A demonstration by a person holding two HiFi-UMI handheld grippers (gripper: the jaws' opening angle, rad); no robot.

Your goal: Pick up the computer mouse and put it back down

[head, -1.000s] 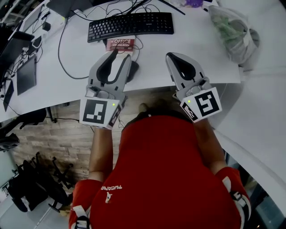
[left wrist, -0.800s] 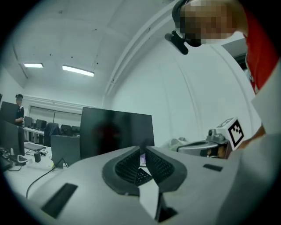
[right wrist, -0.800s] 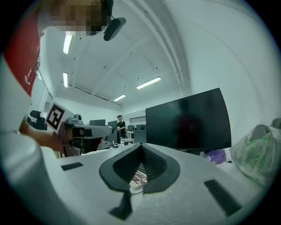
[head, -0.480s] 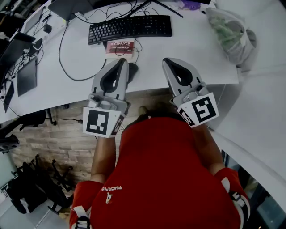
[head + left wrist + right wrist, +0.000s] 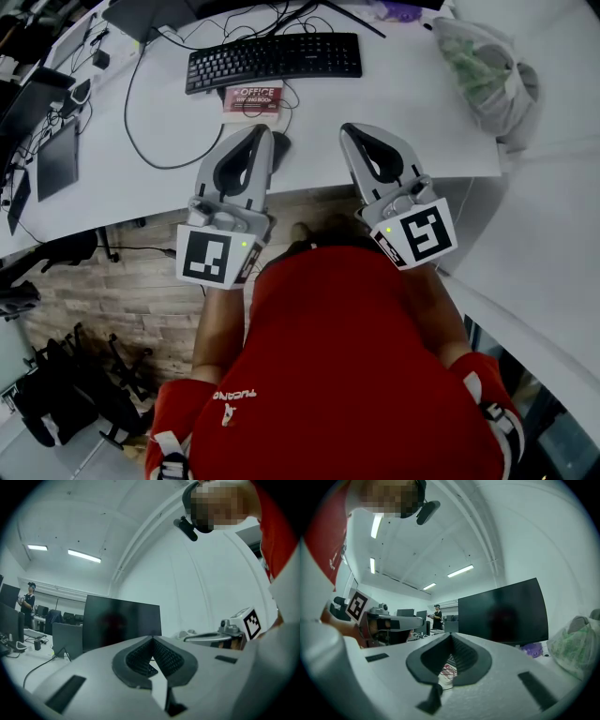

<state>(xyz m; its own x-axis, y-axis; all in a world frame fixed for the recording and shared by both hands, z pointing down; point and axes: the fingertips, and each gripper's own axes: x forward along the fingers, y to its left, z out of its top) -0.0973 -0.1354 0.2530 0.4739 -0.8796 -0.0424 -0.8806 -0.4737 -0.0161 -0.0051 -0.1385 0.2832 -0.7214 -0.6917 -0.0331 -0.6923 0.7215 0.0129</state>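
Note:
The black computer mouse (image 5: 280,147) lies on the white desk (image 5: 169,112) near its front edge, half hidden behind my left gripper (image 5: 262,129). That gripper is held level just left of the mouse, shut, with nothing between its pads (image 5: 152,638). My right gripper (image 5: 347,127) hovers level over the desk edge to the right of the mouse, also shut and empty (image 5: 451,633). Each gripper shows in the other's view: the right gripper (image 5: 225,634) and the left gripper (image 5: 389,620).
A black keyboard (image 5: 274,56) lies behind the mouse, with a red and white box (image 5: 254,97) between them. A plastic bag (image 5: 487,70) sits at the right. A dark monitor (image 5: 504,613) stands at the back. Cables and a tablet (image 5: 56,155) are at the left.
My left gripper's jaws have closed together empty, and it has shifted slightly up and right beside the mouse. The right gripper has stayed about where it was.

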